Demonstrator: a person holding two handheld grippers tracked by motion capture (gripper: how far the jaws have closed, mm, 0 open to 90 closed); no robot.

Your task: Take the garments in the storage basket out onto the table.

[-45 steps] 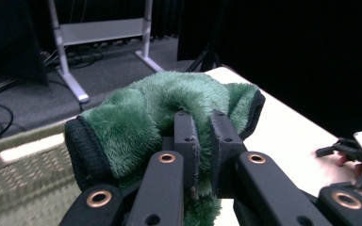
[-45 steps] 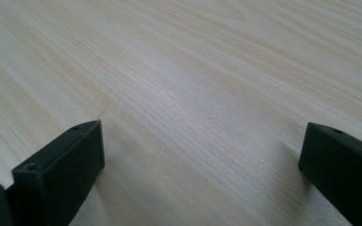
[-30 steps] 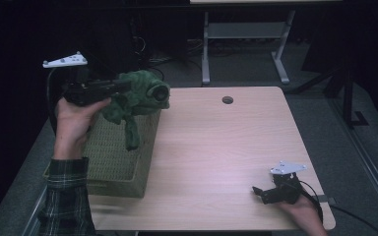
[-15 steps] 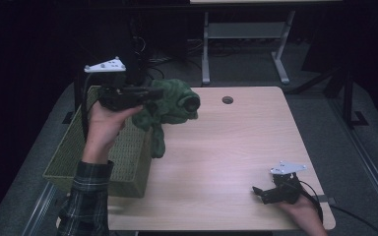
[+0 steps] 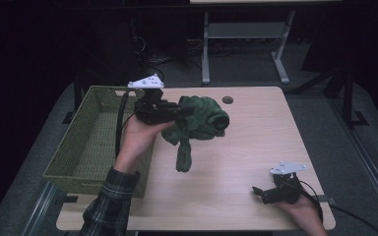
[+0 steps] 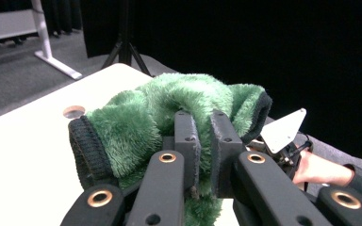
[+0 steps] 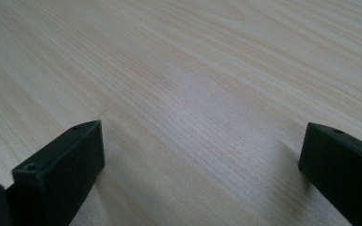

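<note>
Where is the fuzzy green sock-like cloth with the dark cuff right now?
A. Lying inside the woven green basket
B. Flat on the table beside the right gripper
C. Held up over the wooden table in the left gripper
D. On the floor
C: the left gripper is clamped on the fuzzy green cloth, which hangs above the wooden table, beside the woven green basket.
</note>
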